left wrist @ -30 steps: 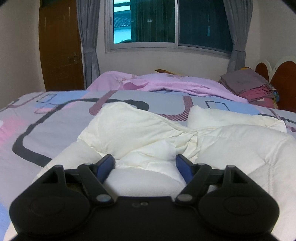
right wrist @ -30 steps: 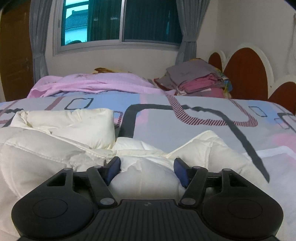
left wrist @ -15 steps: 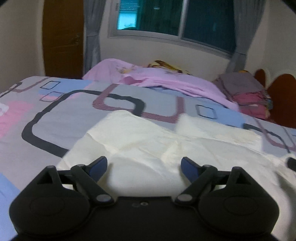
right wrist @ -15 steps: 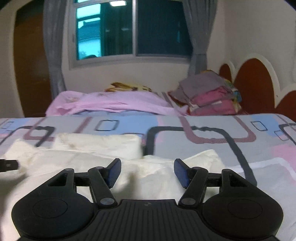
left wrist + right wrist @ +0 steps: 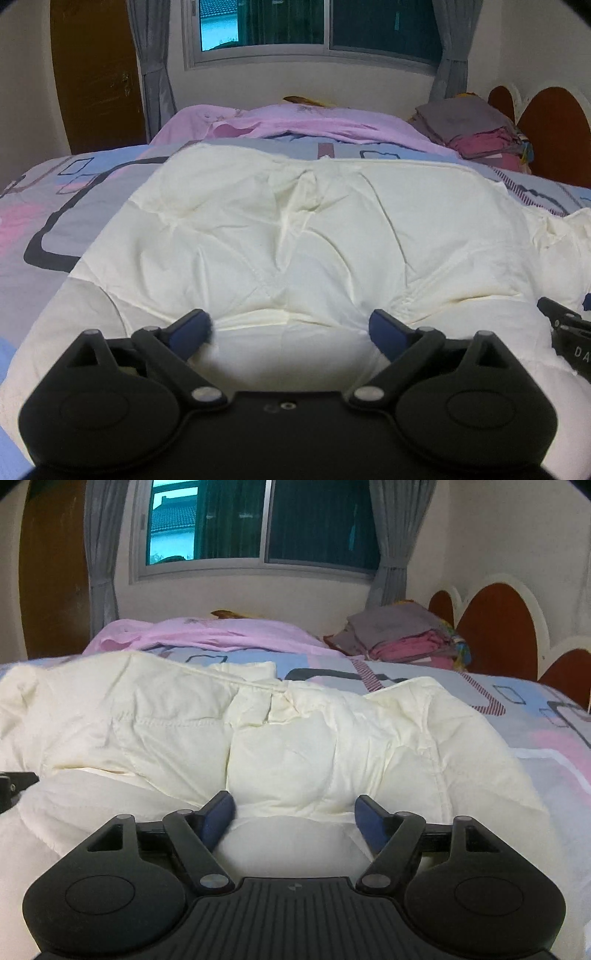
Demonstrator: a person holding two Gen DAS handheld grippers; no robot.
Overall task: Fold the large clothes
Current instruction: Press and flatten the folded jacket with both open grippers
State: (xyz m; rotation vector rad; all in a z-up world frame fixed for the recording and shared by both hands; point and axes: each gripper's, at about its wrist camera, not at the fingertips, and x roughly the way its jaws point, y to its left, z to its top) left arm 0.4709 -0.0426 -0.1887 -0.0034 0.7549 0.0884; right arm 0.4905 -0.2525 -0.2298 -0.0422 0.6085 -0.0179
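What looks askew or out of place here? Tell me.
The cream quilt's folded far edge runs uneven, puckered at mid-seam, and its right end bunches in loose crumples. Beyond it, a pink sheet lies rumpled. Nothing looks spilled or damaged.

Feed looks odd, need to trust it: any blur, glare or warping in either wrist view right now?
Left wrist view: mostly sharp, slight smear on the left finger of the opening left claw; dim corners, window bowed. Right wrist view: sharp quilt, headboard curved by the lens, no glare.
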